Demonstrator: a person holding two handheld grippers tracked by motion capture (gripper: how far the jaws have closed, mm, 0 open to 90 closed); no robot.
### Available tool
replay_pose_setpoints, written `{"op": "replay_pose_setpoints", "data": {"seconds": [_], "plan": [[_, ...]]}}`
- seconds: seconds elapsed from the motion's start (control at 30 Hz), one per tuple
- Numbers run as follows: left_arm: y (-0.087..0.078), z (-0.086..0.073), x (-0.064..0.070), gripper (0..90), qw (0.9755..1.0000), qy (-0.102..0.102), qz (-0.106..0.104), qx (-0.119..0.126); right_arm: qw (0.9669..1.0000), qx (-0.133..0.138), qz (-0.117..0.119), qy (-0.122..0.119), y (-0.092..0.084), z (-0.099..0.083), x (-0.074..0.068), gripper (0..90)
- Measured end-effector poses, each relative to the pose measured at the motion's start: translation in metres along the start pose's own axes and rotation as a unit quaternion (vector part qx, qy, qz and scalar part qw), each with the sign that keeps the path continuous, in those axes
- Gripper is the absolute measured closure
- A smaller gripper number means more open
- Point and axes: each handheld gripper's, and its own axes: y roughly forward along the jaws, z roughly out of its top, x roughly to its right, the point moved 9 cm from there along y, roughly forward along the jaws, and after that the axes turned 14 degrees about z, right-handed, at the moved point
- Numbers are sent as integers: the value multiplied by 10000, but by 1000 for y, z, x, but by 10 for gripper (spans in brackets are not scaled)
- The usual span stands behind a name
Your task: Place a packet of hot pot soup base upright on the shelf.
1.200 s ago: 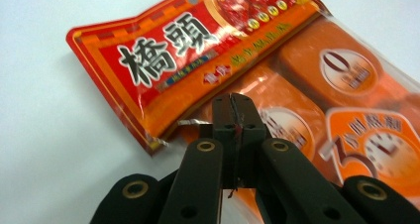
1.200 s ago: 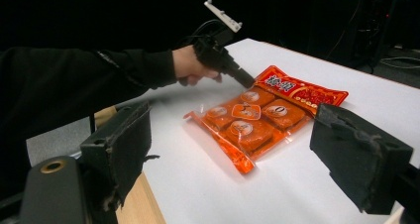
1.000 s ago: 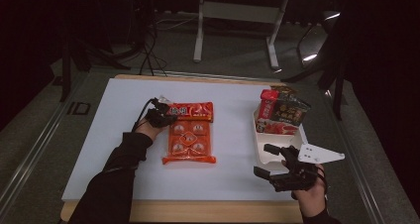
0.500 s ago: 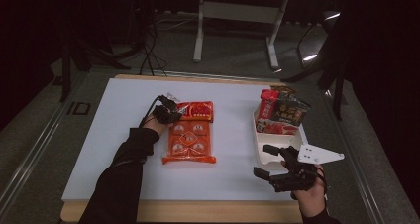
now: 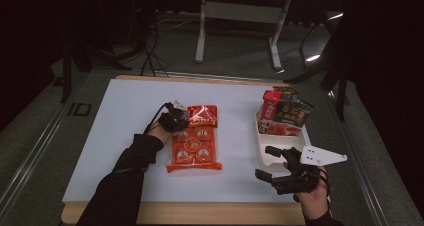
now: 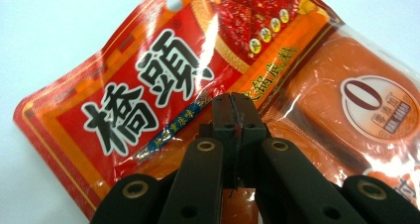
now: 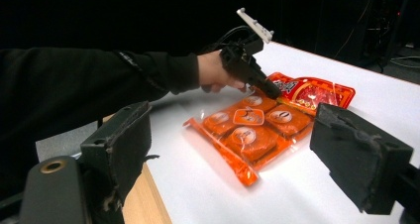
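The red sauce packet (image 6: 163,85) lies flat near the middle of the white worktop (image 5: 120,116), glossy film crinkled at the edges, a round hang-hole at its top and bold black characters across the front. Its near edge overlaps the orange tray pack (image 5: 194,148), a clear shiny wrapper over rounded orange blocks, each carrying a pale oval label. The left gripper (image 6: 233,107) points its tips right at that seam: the black jaws are pressed together, nothing visibly pinched between them, and whether the tips touch the film is hard to tell. In the right gripper view, the person's dark sleeve (image 7: 99,80) comes in from the left.

Well apart, the right gripper (image 5: 272,163) sits at the worktop's near right edge, jaws wide apart, rough black pads showing. Just beyond it stands a white tray (image 5: 272,156) holding upright snack packets (image 5: 285,113), their print too small to read.
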Motion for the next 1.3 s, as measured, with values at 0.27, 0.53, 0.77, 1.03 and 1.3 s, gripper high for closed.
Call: {"op": "replay_pose_setpoints", "data": {"seconds": [0.27, 0.53, 0.77, 1.03, 1.3], "plan": [[-11, -8, 29, 900, 9993, 106, -361, 80, 10000, -49, -3, -7, 2, -1, -1, 160], [-23, -14, 61, 900, 9971, 321, -678, 95, 10000, -56, -10, -7, 2, 0, -2, 160], [-31, -19, 76, 900, 9957, 402, -833, 75, 10000, -70, -35, -27, 1, -1, -2, 160], [-34, -19, 84, 900, 9947, 380, -950, 133, 9999, -102, -60, -15, 2, -2, 0, 161], [-43, -17, 85, 900, 9925, 384, -1138, 225, 9998, -107, -119, -72, 2, -3, 2, 161]]}}
